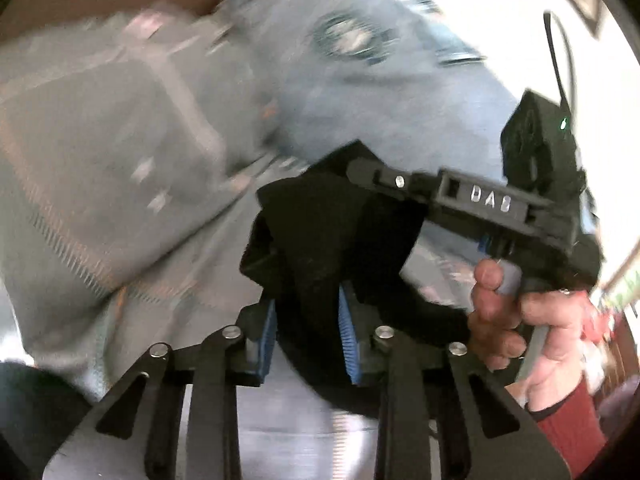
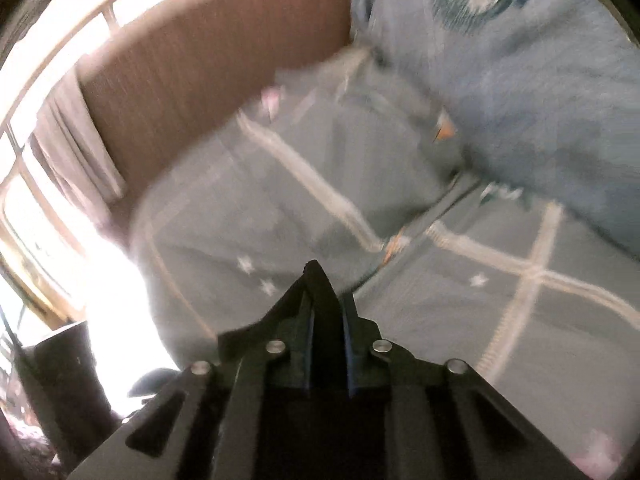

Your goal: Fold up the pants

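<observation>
The pants are black cloth [image 1: 320,240], bunched between the blue pads of my left gripper [image 1: 308,320], which is shut on them and holds them above the bed. My right gripper [image 1: 460,196] shows in the left wrist view at right, held by a hand [image 1: 520,328], its tip at the same black cloth. In the right wrist view my right gripper [image 2: 322,296] has its jaws close together with black cloth [image 2: 320,280] pinched between them. Both views are motion-blurred.
A grey quilt with pale stitched lines and small stars [image 2: 280,216] covers the bed below. A blue pillow with a round print [image 2: 520,60] lies at the far end. A brown headboard [image 2: 200,64] and a bright window [image 2: 52,80] stand beyond.
</observation>
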Demonstrator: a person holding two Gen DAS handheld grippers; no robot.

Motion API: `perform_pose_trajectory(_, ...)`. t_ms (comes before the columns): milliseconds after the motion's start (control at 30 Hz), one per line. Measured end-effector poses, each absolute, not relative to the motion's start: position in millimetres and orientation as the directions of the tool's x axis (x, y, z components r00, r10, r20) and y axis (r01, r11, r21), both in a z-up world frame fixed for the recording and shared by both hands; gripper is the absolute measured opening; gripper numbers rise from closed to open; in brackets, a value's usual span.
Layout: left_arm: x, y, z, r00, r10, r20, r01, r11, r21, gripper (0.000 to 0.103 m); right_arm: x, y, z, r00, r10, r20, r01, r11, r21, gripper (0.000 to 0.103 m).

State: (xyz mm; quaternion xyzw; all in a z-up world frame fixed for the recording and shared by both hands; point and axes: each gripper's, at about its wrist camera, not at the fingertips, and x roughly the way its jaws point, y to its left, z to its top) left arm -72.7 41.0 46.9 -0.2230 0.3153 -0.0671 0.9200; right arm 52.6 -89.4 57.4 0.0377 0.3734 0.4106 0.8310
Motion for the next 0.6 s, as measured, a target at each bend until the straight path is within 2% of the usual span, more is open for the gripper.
perform_pose_trajectory(133, -79.1, -11.9, 90.9, 0.795, -0.394, -0.461, 0.202, 0.889, -0.411, 0.025, 24.2, -183.2, 100.9, 0.507, 0.744, -0.435, -0.596, 0.668, 0.446, 0.010)
perform_pose_trajectory(233, -73.5, -69.8, 100.2, 0.739, -0.501, -0.451, 0.358, 0.858, -0.367, 0.025, 3.3, -238.7, 111.8, 0.599, 0.701, -0.387, -0.535, 0.710, 0.457, 0.010)
perform_pose_trajectory(367, -68.4, -143.8, 74.5, 0.631, -0.585, -0.510, 0.484, 0.810, -0.330, 0.025, -24.1, -328.4, 81.4, 0.695, 0.575, -0.431, -0.337, 0.791, 0.511, 0.010)
perform_pose_trajectory(467, -62.5, -200.3, 36.9, 0.511, -0.608, -0.608, 0.558, 0.772, -0.304, 0.024, -31.8, -369.6, 43.4, 0.711, 0.406, -0.575, -0.143, 0.883, 0.446, 0.010)
perform_pose_trajectory(533, -69.1, -218.3, 23.6, 0.474, -0.599, -0.645, 0.582, 0.763, -0.281, 0.025, -37.2, -389.3, 28.9, 0.690, 0.327, -0.646, -0.049, 0.911, 0.409, 0.019)
perform_pose_trajectory(600, -82.3, -220.2, 30.0, 0.470, -0.609, -0.639, 0.613, 0.746, -0.261, 0.037, -46.9, -399.9, 31.8, 0.706, 0.301, -0.641, -0.026, 0.915, 0.402, 0.044)
